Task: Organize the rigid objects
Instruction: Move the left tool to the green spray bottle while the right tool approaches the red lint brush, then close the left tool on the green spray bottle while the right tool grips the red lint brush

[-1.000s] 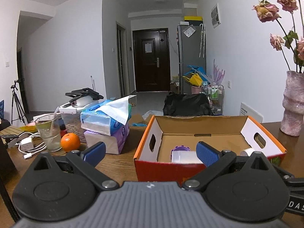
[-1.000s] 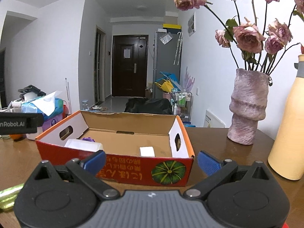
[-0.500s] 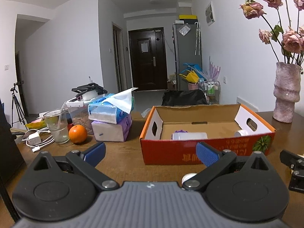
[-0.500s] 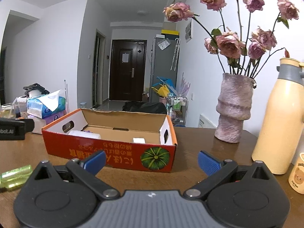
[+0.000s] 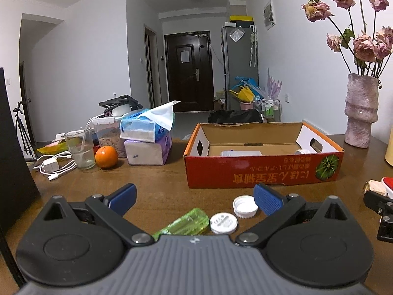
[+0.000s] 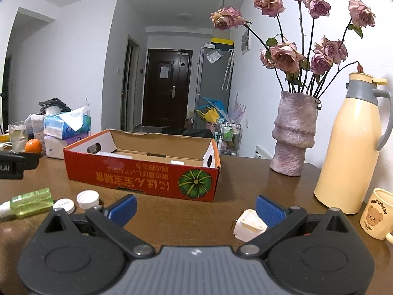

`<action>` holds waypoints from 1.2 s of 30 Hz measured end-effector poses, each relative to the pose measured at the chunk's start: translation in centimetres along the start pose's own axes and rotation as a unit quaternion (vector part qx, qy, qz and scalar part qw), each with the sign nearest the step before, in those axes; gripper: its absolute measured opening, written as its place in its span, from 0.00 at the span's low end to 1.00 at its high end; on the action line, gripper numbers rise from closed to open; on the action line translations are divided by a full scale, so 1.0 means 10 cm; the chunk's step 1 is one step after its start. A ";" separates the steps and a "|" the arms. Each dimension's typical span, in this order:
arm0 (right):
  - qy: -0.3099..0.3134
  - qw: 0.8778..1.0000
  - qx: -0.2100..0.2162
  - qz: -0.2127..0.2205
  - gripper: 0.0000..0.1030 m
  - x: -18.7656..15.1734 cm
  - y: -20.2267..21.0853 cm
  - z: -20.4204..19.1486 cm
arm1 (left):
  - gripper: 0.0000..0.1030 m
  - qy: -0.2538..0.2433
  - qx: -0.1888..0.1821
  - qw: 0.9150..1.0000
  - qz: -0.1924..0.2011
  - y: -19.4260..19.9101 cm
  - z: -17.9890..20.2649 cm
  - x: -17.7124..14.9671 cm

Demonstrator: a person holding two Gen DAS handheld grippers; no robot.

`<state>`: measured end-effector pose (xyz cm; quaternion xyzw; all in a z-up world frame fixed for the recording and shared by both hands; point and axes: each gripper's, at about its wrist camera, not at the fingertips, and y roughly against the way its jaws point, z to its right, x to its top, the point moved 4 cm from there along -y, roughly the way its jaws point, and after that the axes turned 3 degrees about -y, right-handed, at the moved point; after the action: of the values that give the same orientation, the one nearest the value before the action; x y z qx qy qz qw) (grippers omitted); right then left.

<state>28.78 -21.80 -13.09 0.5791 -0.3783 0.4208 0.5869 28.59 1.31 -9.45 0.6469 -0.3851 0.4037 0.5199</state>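
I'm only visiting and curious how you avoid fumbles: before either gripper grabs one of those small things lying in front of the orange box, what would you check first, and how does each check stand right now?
1. Left gripper open and empty: ok.
2. Right gripper open and empty: ok.
3. Green bottle lies between the left fingers, within easy reach: ok.
4. The flat white lid sits right against the bottle, and the white cap is close by; either may get bumped: not ok.
5. White plug adapter rests by the right finger, not centred: not ok.
6. Orange box open with free floor space: ok.
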 end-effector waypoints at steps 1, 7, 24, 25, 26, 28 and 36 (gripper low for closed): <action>0.000 1.000 0.001 -0.002 1.00 -0.01 0.01 0.01 | 1.00 0.001 0.000 1.000 -0.001 0.02 -0.01 -0.02; 0.007 1.000 -0.004 -0.007 1.00 -0.09 0.12 0.03 | 1.00 0.011 -0.005 1.000 -0.008 0.11 -0.08 -0.10; -0.010 0.998 -0.051 -0.029 0.99 -0.31 0.35 0.65 | 1.00 0.033 -0.019 0.999 -0.035 0.12 -0.18 -0.26; -0.012 0.998 -0.054 -0.032 0.98 -0.32 0.34 0.70 | 1.00 0.032 -0.018 0.999 -0.036 0.12 -0.17 -0.26; -0.015 0.998 -0.054 -0.037 0.98 -0.32 0.32 0.74 | 1.00 0.031 -0.017 0.999 -0.037 0.11 -0.17 -0.27; -0.021 0.997 -0.052 -0.045 0.95 -0.32 0.27 0.84 | 1.00 0.031 -0.016 0.999 -0.040 0.10 -0.17 -0.28; -0.027 0.991 -0.055 -0.118 0.89 -0.30 -0.16 1.27 | 1.00 0.028 -0.012 0.998 -0.054 0.03 -0.16 -0.33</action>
<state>29.73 -34.57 -15.86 0.5981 -0.3454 0.3112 0.6527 26.92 3.12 -12.16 0.6487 -0.3394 0.3884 0.5596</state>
